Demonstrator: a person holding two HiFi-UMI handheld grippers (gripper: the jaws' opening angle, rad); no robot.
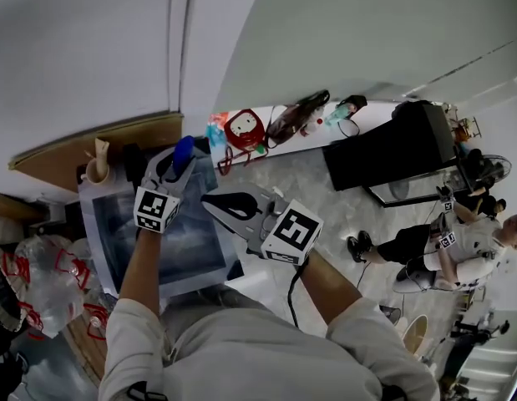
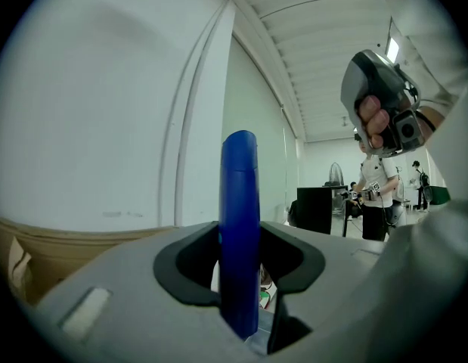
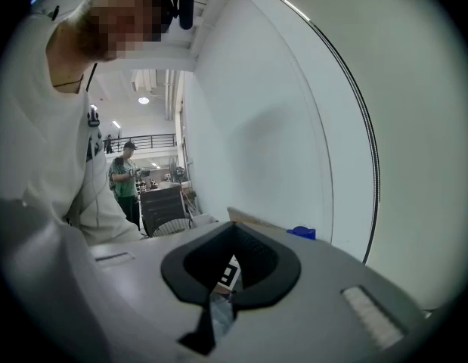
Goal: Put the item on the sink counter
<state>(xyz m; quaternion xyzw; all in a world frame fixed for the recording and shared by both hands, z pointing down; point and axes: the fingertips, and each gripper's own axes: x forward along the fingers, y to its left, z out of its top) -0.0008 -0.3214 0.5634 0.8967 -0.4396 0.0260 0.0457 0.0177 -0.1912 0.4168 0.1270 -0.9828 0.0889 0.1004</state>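
Observation:
A blue stick-shaped item stands upright between the jaws of my left gripper, which is shut on it. In the left gripper view the blue item rises out of the left gripper in front of a white wall. The left gripper hovers over the far edge of the steel sink, next to the wooden counter. My right gripper is over the sink's right side with its jaws together and nothing between them; the right gripper faces the wall.
A beige object stands on the counter at the sink's far left corner. Clear plastic bags lie to the left. Red and coloured items line a white ledge beyond. A black cabinet and a seated person are at right.

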